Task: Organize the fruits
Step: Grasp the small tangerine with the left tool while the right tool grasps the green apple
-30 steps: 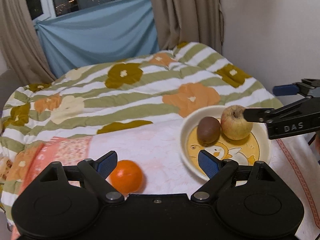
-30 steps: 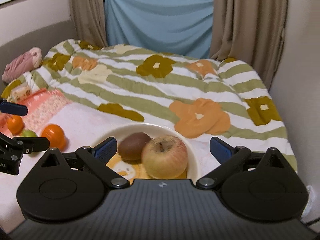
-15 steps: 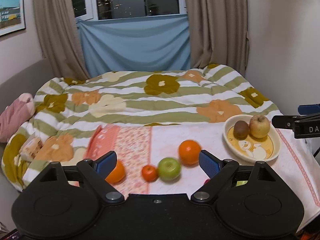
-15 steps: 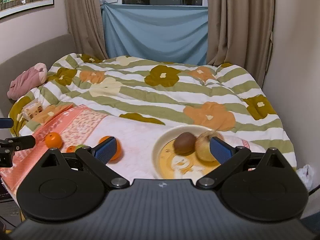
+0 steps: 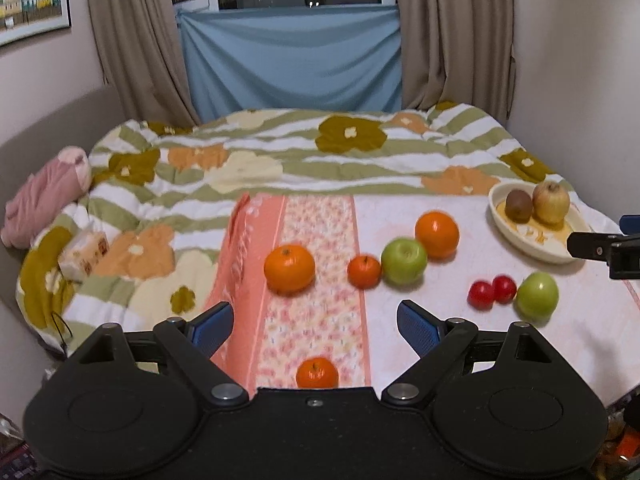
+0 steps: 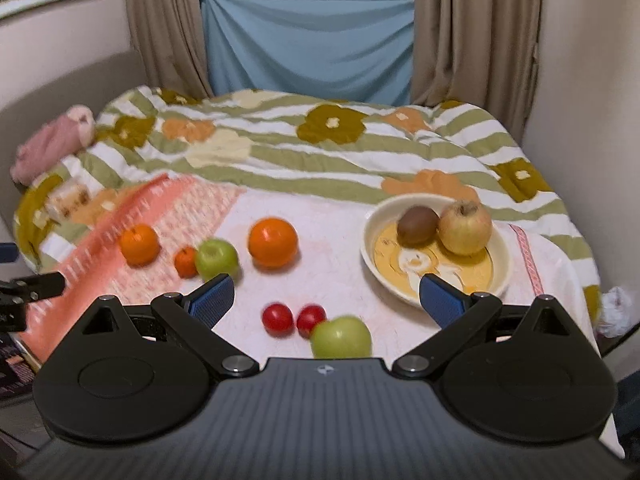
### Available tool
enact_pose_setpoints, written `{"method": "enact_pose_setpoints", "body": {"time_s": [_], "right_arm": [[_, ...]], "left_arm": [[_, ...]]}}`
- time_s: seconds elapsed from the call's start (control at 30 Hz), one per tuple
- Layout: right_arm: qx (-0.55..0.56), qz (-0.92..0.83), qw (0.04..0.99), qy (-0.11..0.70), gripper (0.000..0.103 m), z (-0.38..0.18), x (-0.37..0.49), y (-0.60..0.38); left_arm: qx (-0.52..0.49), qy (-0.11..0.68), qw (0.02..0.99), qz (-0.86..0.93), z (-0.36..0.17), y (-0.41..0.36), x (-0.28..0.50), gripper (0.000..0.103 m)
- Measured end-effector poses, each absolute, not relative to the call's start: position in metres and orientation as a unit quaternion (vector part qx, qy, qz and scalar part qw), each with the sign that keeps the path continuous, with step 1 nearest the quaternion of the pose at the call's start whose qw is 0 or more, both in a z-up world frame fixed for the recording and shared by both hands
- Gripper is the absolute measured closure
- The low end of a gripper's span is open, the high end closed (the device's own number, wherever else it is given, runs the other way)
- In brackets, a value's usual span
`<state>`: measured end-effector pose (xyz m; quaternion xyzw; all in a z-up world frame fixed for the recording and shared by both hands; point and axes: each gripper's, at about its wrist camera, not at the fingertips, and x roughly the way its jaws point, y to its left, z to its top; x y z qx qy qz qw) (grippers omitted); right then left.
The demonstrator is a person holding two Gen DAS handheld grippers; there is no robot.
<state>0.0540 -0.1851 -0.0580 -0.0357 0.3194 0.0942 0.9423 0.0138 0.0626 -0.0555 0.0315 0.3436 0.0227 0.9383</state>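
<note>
A cream bowl (image 5: 532, 246) (image 6: 502, 252) at the right of the pink cloth holds a kiwi (image 5: 519, 205) (image 6: 417, 225) and a yellow apple (image 5: 551, 203) (image 6: 465, 227). Loose on the cloth lie three oranges (image 5: 289, 269) (image 5: 437, 234) (image 5: 317, 373), a small tangerine (image 5: 363, 271), two green apples (image 5: 403, 261) (image 5: 537, 294) and two red fruits (image 5: 481, 294) (image 6: 277, 319). My left gripper (image 5: 316, 326) is open above the near edge, with nothing between its fingers. My right gripper (image 6: 326, 298) is open too, over the red fruits and a green apple (image 6: 341, 338).
The cloth lies on a bed with a striped flowered quilt (image 5: 304, 160). A pink soft toy (image 5: 44, 196) and a tissue pack (image 5: 84, 254) lie at the left. Walls stand at both sides; curtains and a blue sheet (image 5: 292, 56) hang behind.
Both grippers have pulled back from the bowl toward the near edge of the bed. The view has widened from the bowl to all the loose fruit. Both stayed open.
</note>
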Motion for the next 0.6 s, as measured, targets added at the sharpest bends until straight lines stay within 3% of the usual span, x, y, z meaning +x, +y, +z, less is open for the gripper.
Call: {"method": "enact_pose_setpoints", "body": {"time_s": [0.23,0.6], "right_arm": [[-0.018,0.076,0.937,0.340,0.000,-0.098,0.053,-0.188],[-0.013,0.064,0.930,0.361,0.000,-0.135,0.072,-0.200]], "left_arm": [[0.029,0.378,0.925,0.022,-0.097,0.063,0.023,0.015],[0.026,0.423,0.905,0.043,-0.140,0.065,0.050,0.038]]}}
